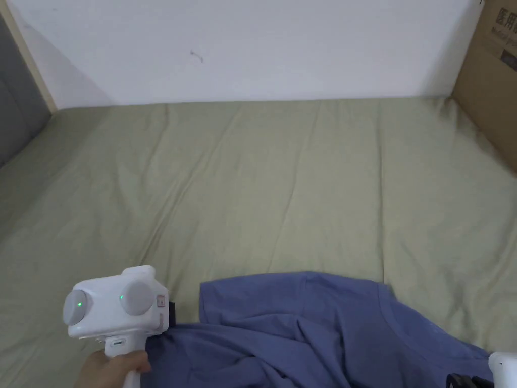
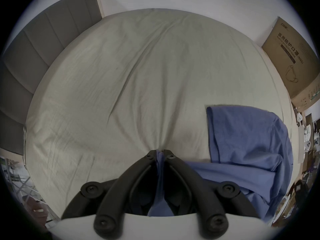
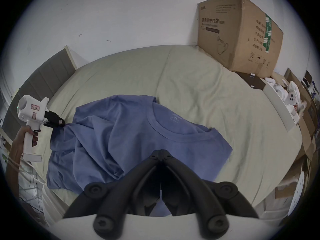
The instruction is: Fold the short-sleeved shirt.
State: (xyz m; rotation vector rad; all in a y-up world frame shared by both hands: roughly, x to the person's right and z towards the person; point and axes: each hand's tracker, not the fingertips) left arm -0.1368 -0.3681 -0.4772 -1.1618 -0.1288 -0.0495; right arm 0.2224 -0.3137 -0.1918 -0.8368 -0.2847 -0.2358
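Observation:
The blue short-sleeved shirt [image 1: 313, 328] lies crumpled at the near edge of the bed, neckline up [image 3: 174, 131]. My left gripper [image 2: 160, 152] is shut on a bunched edge of the shirt [image 2: 242, 148], and cloth runs up between its jaws. In the head view the left gripper [image 1: 169, 314], held in a hand, sits at the shirt's left side. My right gripper [image 3: 161, 152] hovers over the shirt's near right part with its jaws pressed together; I see no cloth between the tips. The right gripper [image 1: 467, 380] peeks in at the bottom right corner.
The olive-green bed sheet [image 1: 282, 192] stretches far and wide beyond the shirt. A large cardboard box [image 3: 239, 36] stands at the bed's far right corner. A grey padded headboard [image 2: 34, 53] bounds the left side, a white wall the back. Clutter sits off the right edge.

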